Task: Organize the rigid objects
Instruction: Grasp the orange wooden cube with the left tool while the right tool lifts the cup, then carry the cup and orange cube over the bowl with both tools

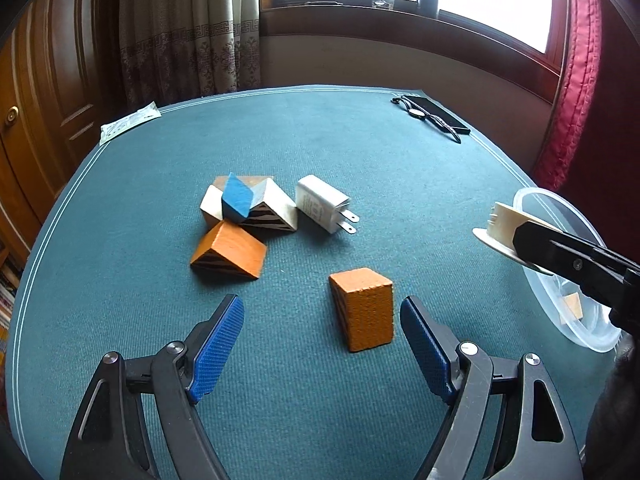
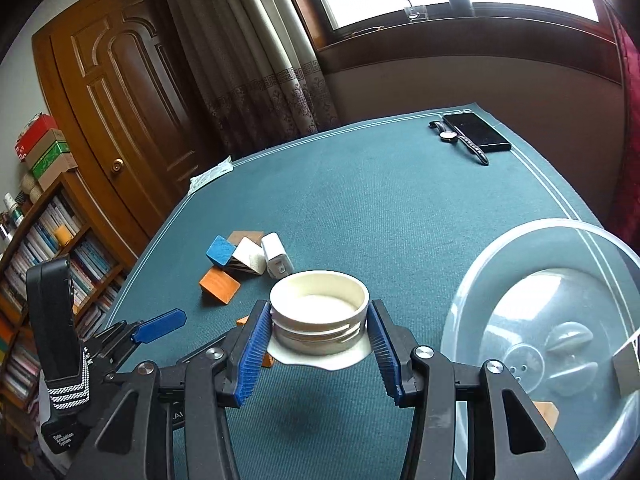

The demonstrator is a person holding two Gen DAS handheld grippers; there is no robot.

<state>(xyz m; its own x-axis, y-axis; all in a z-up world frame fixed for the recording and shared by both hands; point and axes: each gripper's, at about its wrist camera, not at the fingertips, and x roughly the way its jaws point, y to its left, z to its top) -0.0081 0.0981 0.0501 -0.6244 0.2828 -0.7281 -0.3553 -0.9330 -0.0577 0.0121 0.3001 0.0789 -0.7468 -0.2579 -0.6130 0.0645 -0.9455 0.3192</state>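
Right gripper (image 2: 318,346) clamped on cream ribbed plastic spool (image 2: 319,312): carry level to clear plastic bowl (image 2: 500,280), lower right; left gripper (image 1: 322,346) spread wide, idle

Phone (image 2: 477,132), wristwatch (image 2: 449,136), bookshelf (image 2: 60,236)

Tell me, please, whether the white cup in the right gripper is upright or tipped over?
Upright. The white cup sits with its open mouth facing up, and the right gripper clamps its sides with both blue pads, holding it above the green table.

Two orange blocks (image 1: 230,254) (image 1: 364,308), one blue block (image 1: 238,198), one charger (image 1: 322,204), one clear bowl (image 2: 560,320).
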